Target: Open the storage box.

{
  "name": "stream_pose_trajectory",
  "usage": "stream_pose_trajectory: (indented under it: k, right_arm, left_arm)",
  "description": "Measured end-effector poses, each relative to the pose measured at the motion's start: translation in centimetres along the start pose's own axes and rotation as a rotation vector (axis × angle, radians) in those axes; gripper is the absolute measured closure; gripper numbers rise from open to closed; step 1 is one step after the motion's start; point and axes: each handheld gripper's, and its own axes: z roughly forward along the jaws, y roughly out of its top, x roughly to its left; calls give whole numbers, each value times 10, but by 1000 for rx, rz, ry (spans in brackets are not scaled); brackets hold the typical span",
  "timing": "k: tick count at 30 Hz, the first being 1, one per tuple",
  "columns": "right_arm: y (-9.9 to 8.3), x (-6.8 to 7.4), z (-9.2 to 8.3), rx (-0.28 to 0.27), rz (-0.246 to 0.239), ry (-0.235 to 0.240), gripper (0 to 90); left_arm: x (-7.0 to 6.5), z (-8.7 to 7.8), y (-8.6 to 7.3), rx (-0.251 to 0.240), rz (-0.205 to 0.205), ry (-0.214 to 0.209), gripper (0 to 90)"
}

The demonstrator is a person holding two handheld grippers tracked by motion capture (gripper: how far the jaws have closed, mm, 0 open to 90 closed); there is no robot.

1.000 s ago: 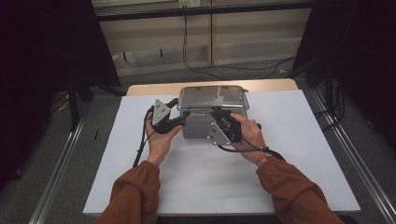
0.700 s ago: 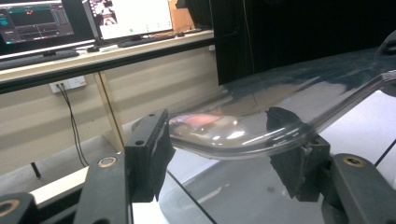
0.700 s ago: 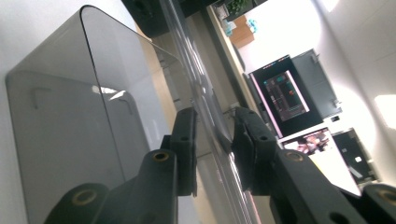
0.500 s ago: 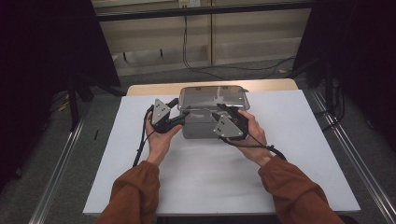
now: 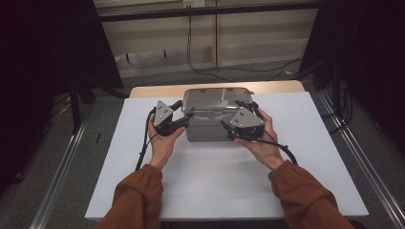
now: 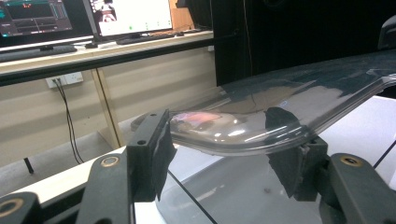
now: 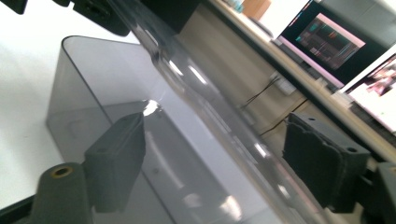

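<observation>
The clear lid (image 5: 216, 98) rests on the grey translucent box (image 5: 210, 128), which stands on the white worktop (image 5: 219, 181) toward its far edge. At the lid's left edge, the left tool (image 5: 184, 116) has its pads (image 6: 159, 149) closed on the rim. At the right side, the right tool (image 5: 237, 118) has just been opening: its jaws now stand apart, the rim between them untouched, whereas a second ago that tool sat nearer the box front. Judgement: the right grip is released, so the lid is held on one side only.
</observation>
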Motion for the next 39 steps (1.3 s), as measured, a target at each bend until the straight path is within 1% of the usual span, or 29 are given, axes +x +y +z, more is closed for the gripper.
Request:
stream_pose_trajectory:
  k: [2, 4, 5, 7, 8, 9, 11, 13, 14, 15, 17, 19, 21, 23, 25, 29, 31, 34, 37, 39]
  right_arm:
    - [-4, -3, 0, 0, 27, 13, 163]
    - [-8, -7, -1, 2, 63, 0, 119]
    - [-10, -10, -1, 6, 73, -11, 122]
    - [-14, -15, -3, -9, 116, 0, 115]
    - [-15, -17, -4, -6, 147, 2, 104]
    - [-16, -20, -5, -2, 165, 4, 105]
    - [-17, -23, -6, -13, 177, -1, 94]
    - [-19, -26, -7, -13, 179, 18, 60]
    - [-20, -27, -7, -12, 173, 38, 61]
    - [-21, -27, -6, -13, 173, 35, 78]
    - [-22, -28, -5, -10, 179, 42, 74]
    - [-23, -29, -5, -16, 190, 39, 77]
    - [-24, -31, -5, -24, 195, 37, 99]
    - [-25, -33, -5, -32, 203, 34, 143]
    - [-26, -37, -6, -50, 218, 27, 190]
    - [-28, -41, -5, -66, 229, 24, 225]
    - [-29, -42, -5, -74, 231, 21, 253]
    - [-30, -44, -4, -78, 226, 27, 282]
    - [-32, -47, -3, -79, 233, 28, 299]
    - [-34, -50, -2, -82, 238, 29, 328]
  left_arm:
    - [0, 0, 0, -3, -2, 0, 420]
    - [0, 0, 0, -1, -7, -1, 421]
    - [0, 0, 0, -1, -7, 0, 421]
    - [0, 0, 0, 2, -16, 1, 420]
    - [-1, 0, 0, 3, -12, 1, 420]
    - [-1, 0, 1, 1, -11, 3, 420]
    - [-1, 0, 1, 2, -14, 2, 420]
    - [0, 0, 0, 4, -11, 2, 422]
    - [-1, 0, 1, 4, -10, 3, 422]
    - [-1, 0, 1, 4, -9, 4, 422]
    - [-1, 0, 1, 4, -1, 8, 423]
    - [-2, 1, 1, 8, 4, 13, 422]
    - [-2, 1, 1, 14, 2, 15, 417]
    - [-1, 2, 1, 15, 8, 16, 417]
    - [0, 3, 1, 10, -6, 13, 426]
    - [3, 3, 3, 5, -3, 16, 435]
    - [3, 4, 5, 1, -10, 16, 436]
    - [5, 5, 6, 4, -12, 15, 440]
    - [5, 6, 6, 5, -7, 9, 441]
    - [6, 6, 7, 0, -11, 12, 441]
